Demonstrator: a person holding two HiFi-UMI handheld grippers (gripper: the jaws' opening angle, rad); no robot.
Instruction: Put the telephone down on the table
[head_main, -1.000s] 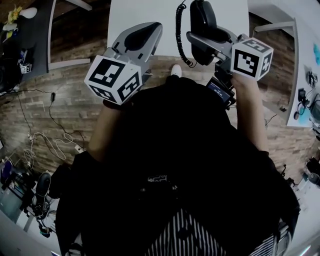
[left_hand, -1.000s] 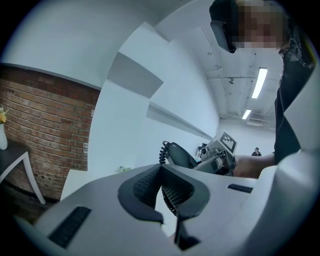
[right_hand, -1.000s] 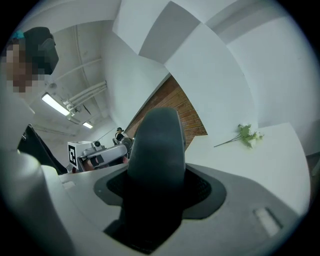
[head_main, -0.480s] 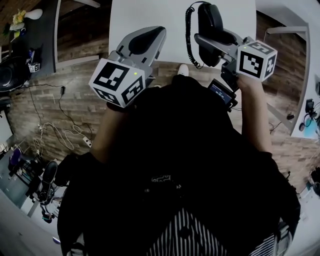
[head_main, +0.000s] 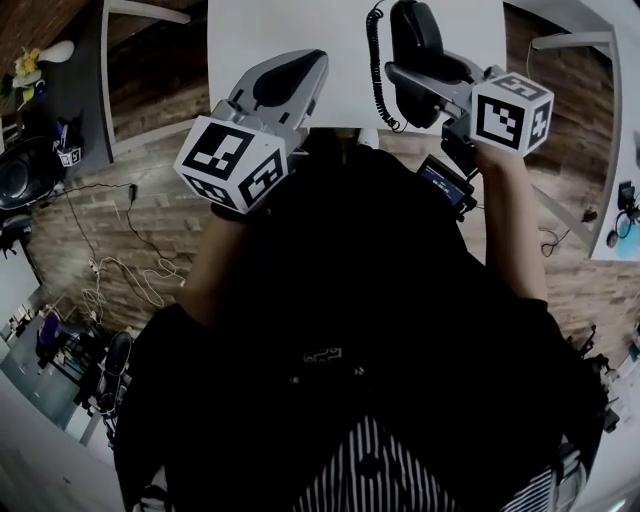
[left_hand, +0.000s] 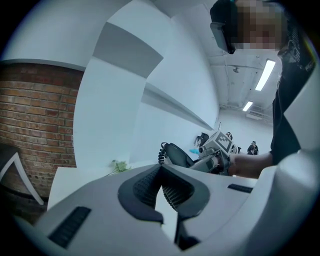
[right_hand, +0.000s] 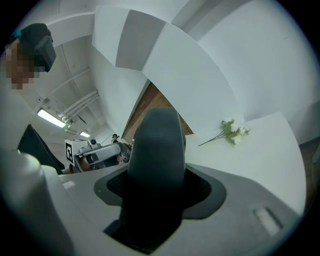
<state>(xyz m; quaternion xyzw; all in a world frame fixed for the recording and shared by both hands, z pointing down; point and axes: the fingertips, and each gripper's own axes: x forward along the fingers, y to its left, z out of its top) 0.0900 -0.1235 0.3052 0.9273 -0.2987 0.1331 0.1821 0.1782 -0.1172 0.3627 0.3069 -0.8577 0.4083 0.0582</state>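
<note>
We see the flower sprig (right_hand: 231, 131), at 2 o'clock, only from our right claw (right_hand: 157, 176), which pinches the telephone (right_hand: 155, 142); left claw (left_hand: 161, 172) pressed together.

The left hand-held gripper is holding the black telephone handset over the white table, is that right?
No. The right hand-held gripper holds the black telephone handset over the white table; the left hand-held gripper holds nothing. The right gripper view shows the handset between its jaws.
</note>
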